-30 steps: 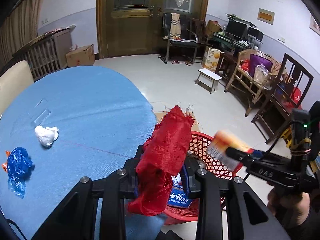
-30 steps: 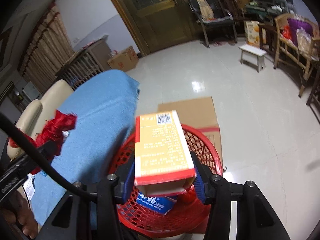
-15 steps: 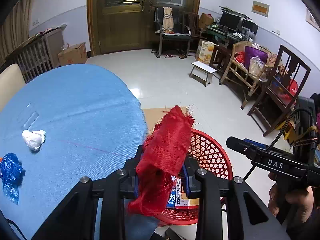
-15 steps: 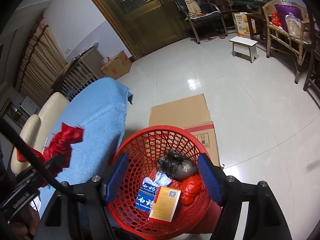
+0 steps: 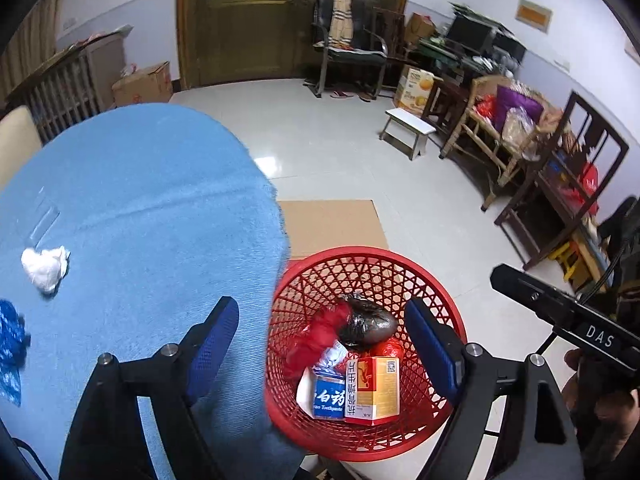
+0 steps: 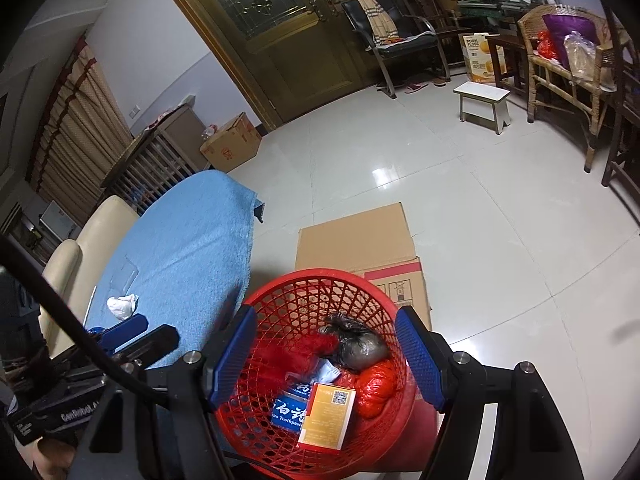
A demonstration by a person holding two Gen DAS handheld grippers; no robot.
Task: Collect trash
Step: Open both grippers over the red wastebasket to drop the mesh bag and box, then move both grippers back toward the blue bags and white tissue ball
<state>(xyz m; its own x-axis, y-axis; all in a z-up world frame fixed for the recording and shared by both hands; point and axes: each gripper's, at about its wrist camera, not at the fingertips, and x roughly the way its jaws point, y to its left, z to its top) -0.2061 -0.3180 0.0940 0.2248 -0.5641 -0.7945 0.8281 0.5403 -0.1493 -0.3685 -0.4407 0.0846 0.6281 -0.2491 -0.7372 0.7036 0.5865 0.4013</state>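
Observation:
A red mesh basket [image 5: 440, 280] stands on the floor by the blue-clothed table [image 5: 140, 200]. Inside lie a red mesh cloth [image 5: 320, 332], a black bag [image 5: 366, 322], an orange box [image 5: 378, 388] and a blue toothpaste box [image 5: 330, 398]. My left gripper [image 5: 320, 320] hangs over the basket, its jaws opening with nothing between them. My right gripper [image 6: 326, 320] is also above the basket [image 6: 280, 292], open and empty, over the orange box [image 6: 328, 412]. On the table rest a crumpled white tissue [image 5: 44, 266] and a blue plastic bag [image 5: 10, 336].
Flattened cardboard [image 5: 332, 224] lies on the tiles behind the basket. A white stool [image 5: 408, 130] and wooden chairs [image 5: 560, 184] line the right side. A cream chair [image 6: 68, 264] sits behind the table. A hand holds the right tool at the lower right of the left wrist view.
My left jaws have opened and the red mesh cloth has dropped into the basket. The right gripper let go of the orange box, which now lies in the basket.

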